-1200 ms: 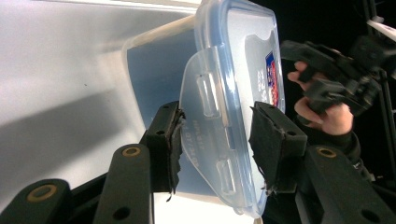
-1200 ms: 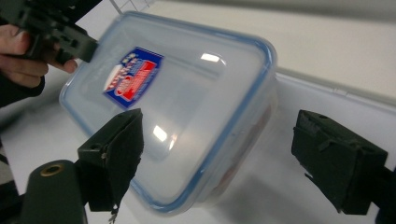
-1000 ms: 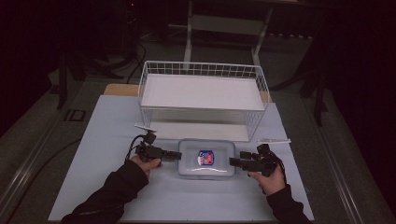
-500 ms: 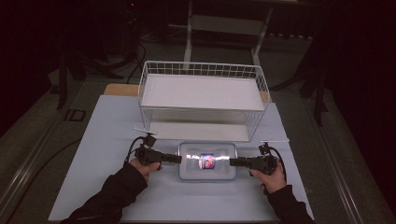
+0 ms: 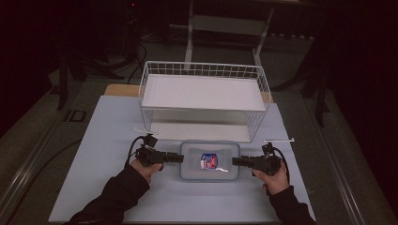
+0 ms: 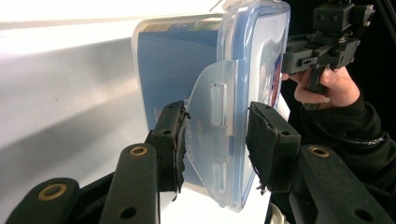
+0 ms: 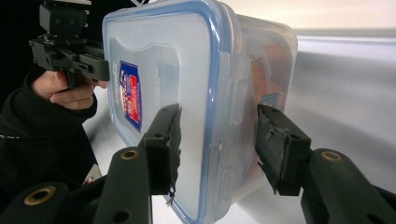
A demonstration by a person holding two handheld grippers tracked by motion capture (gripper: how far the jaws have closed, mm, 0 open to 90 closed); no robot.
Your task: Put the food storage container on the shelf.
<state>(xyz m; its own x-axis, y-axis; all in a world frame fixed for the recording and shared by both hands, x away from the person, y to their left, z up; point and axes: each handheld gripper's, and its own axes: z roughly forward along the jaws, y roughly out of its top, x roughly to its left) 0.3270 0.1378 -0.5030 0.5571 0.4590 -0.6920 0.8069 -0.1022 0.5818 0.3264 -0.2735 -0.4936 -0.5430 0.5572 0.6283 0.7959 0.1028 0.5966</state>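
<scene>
A clear plastic container (image 5: 195,164) with a blue-rimmed lid and a red-blue label lies on the table (image 5: 112,140), in front of the wire basket. My left gripper (image 5: 177,157) is at its left end. In the left gripper view (image 6: 219,135) the pads clamp the side latch flap and lid edge of the container (image 6: 177,60). My right gripper (image 5: 237,161) is at its right end. Its jaws have just been closing. In the right gripper view (image 7: 217,135) they hold the container (image 7: 159,51) across lid and body.
A white wire basket (image 5: 204,70) with a white floor stands just behind the container. The pale table top runs wide to the left and right of the hands. Dark floor and stand legs lie beyond the table.
Both grippers have straightened level against the container's ends, and the right one's jaws have drawn in on it. The container stays where it was.
</scene>
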